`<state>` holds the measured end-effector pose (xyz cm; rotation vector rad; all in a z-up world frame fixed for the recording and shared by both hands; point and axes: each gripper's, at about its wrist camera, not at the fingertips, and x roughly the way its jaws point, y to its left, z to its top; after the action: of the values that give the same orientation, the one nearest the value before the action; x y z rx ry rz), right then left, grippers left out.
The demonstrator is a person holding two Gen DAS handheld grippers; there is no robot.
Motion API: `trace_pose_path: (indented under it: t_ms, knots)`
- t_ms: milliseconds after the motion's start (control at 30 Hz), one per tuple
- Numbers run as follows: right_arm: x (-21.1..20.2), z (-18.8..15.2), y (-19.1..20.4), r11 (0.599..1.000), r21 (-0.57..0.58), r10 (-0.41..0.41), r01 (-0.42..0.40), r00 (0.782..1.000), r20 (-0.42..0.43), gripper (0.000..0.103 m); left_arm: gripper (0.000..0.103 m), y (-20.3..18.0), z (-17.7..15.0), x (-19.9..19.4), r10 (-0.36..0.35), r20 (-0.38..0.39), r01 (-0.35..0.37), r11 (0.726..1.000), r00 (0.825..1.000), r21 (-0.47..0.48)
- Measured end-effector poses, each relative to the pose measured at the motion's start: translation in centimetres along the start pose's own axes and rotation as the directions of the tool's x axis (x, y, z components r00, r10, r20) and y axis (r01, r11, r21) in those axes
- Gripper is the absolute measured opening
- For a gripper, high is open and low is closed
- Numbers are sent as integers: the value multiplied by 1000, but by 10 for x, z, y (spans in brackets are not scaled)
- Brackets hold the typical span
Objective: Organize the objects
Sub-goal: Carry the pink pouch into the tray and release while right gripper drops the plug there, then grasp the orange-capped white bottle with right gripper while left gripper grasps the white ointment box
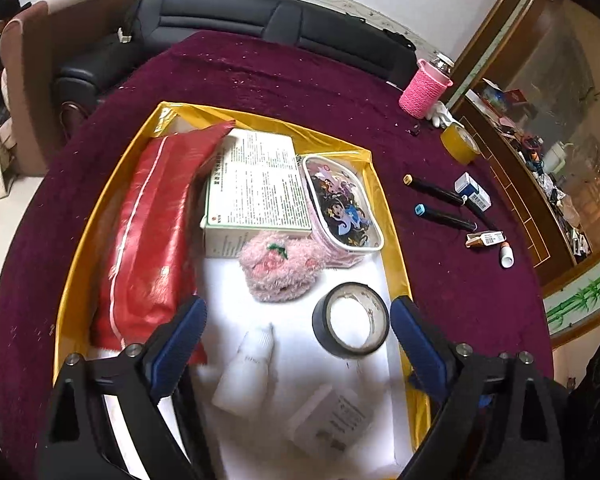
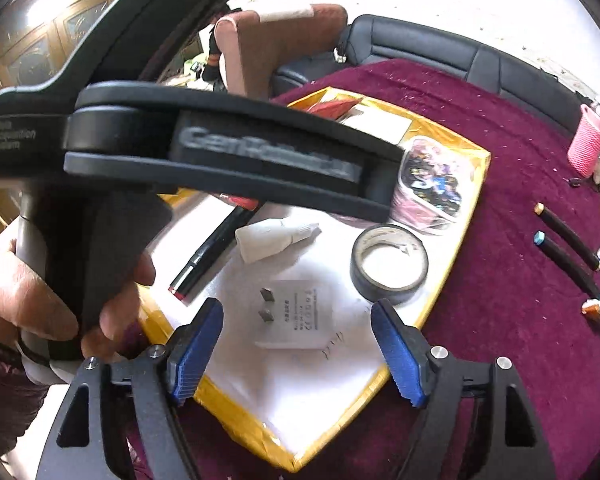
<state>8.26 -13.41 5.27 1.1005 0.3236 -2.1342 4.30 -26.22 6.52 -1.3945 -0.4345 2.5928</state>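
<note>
Both claws gape above a glossy black tape ring.

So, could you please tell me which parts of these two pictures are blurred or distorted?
Left wrist view: the white bottle and adapter nearest the lens are soft, and fisheye bends the table edge. Right wrist view: the left gripper's body looms close and blurred, hiding part of the tray.

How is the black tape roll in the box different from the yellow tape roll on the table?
The black tape roll lies flat inside the yellow-edged box; the yellow tape roll sits tilted on the purple tablecloth, outside it. One is dark, the other amber. Both are rings with open middles.
</note>
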Motion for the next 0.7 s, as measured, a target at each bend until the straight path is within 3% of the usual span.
trace_pose_path:
  t_ms: [167, 333, 467, 700]
  knots:
    - [-33, -23, -29, 997, 66, -33, 29, 998, 54, 85, 92, -17, -7, -25, -6, 29, 5, 1000, 1000, 28]
    - [-66, -58, -82, 973, 206, -122, 103, 989, 79, 90, 97, -59, -10, -43, -109, 59, 102, 989, 992, 109]
    - [-99, -102, -135, 911, 375, -212, 173, 975, 66, 90, 97, -108, -9, -29, -173, 3, 169, 967, 985, 191]
    - [-152, -153, -236, 745, 607, -383, 277, 922, 49, 90, 97, -195, -14, 17, -182, -55, 190, 921, 982, 339]
